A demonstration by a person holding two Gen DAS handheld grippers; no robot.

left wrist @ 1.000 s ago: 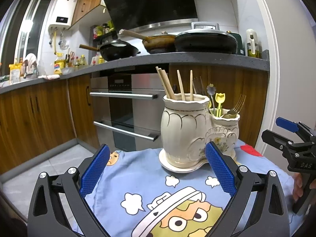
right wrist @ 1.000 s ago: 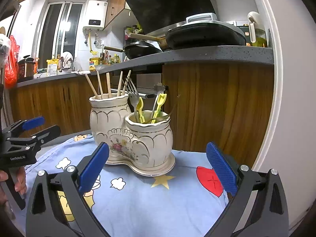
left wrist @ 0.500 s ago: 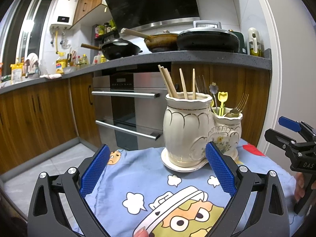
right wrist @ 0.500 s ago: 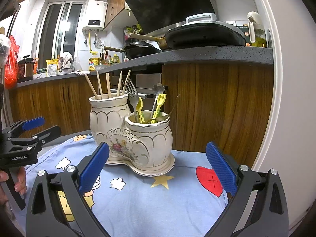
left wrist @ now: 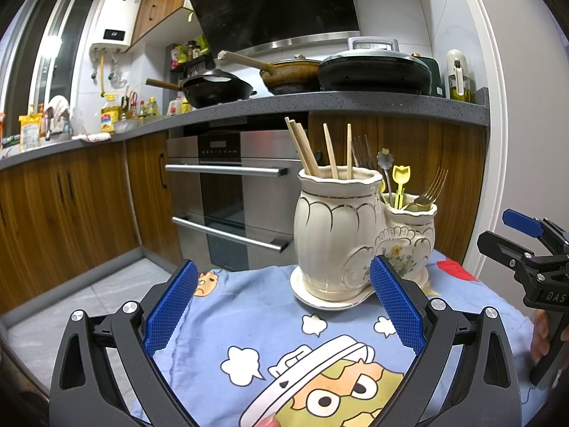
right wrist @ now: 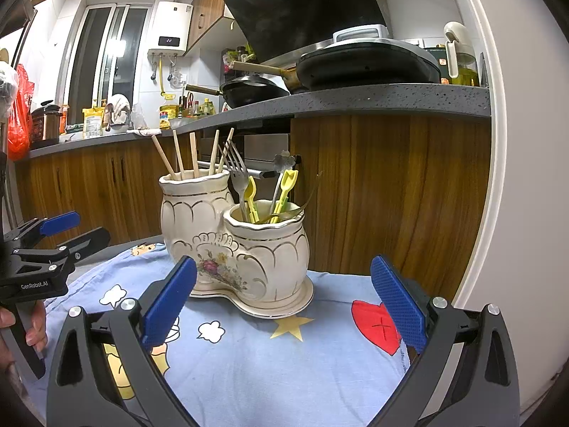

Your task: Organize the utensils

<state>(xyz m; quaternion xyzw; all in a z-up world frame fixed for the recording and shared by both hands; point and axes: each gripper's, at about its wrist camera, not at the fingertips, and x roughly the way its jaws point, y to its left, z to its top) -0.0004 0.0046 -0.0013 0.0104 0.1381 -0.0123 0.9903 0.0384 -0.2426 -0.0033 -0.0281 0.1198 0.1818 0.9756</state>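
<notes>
On my blue cartoon-print tablecloth point(right wrist: 284, 366) stands one cream ceramic double-pot utensil holder point(right wrist: 234, 245): five wooden chopsticks point(right wrist: 193, 154) in the taller pot, two forks among the shorter's cutlery. Both my left gripper point(left wrist: 284, 306) and right gripper point(right wrist: 284, 306) gape wide, holding nothing.

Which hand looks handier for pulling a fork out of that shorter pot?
Probably the right gripper: the shorter pot with the forks faces it. From the left gripper, the taller chopstick pot stands partly in front. Both are open and empty.
</notes>
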